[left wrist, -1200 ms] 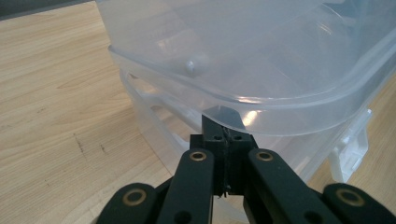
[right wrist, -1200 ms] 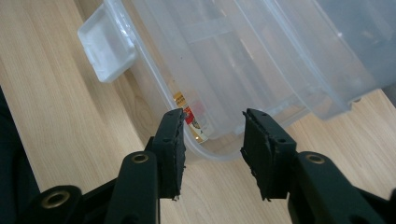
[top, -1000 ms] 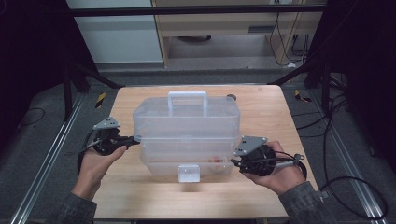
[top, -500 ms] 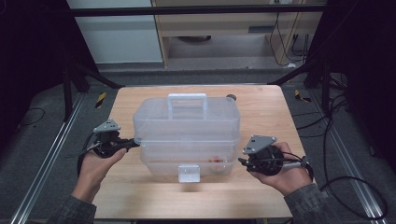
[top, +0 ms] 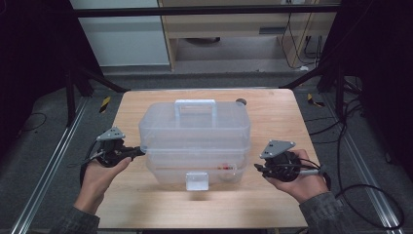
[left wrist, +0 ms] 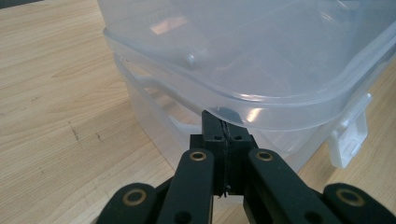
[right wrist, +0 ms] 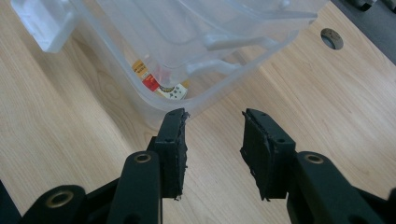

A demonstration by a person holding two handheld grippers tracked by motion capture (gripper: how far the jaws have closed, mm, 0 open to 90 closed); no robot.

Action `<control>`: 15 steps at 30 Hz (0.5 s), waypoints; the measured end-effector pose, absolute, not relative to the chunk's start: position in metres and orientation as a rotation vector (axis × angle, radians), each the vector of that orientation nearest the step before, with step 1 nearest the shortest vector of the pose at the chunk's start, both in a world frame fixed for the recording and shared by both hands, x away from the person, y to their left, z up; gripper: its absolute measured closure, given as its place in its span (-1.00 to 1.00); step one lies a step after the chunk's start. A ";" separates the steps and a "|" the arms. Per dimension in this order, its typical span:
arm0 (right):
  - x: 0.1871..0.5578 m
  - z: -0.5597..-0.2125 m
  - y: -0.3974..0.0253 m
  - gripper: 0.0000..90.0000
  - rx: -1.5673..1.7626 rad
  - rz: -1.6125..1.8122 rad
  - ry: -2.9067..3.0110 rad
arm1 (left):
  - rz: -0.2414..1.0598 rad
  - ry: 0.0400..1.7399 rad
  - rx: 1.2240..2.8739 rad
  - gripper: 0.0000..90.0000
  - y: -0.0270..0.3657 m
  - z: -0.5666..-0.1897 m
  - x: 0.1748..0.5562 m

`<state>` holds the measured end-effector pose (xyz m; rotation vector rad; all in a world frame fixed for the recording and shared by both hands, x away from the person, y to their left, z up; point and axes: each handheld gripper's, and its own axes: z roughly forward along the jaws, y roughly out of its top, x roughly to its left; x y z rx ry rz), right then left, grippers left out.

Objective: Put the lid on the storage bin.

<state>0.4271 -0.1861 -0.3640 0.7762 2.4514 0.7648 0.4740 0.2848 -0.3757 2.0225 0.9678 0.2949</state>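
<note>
A clear plastic storage box (top: pixel 195 131) with a lid, a carry handle (top: pixel 195 105) and a white front latch (top: pixel 197 181) stands in the middle of the wooden table (top: pixel 277 114). My left gripper (top: pixel 141 151) is shut, its tips tucked just under the lid's rim on the box's left side (left wrist: pixel 223 122). My right gripper (top: pixel 257 168) is held open a little off the box's right lower corner, with nothing between its jaws (right wrist: pixel 214 116). A small red and yellow item (right wrist: pixel 161 84) lies inside the box (right wrist: pixel 187 42), seen through its wall.
A round hole (right wrist: pixel 332 38) is cut into the tabletop beyond the box. A small dark object (top: pixel 240 102) sits at the box's far right corner. Bare wood shows in front of the box and to both sides. Metal rails and cables run along the floor.
My right gripper has drawn back to the right, away from the box's side. The left gripper and the box have stayed put.
</note>
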 end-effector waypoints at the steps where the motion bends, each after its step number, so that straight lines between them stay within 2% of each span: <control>1: 0.427 -0.364 -0.187 0.32 0.783 0.759 2.451 | 0.295 0.965 2.027 1.00 0.285 -0.376 0.474; 15: 0.430 -0.372 -0.196 0.28 0.833 0.754 2.445 | 0.289 0.968 2.036 1.00 0.288 -0.380 0.470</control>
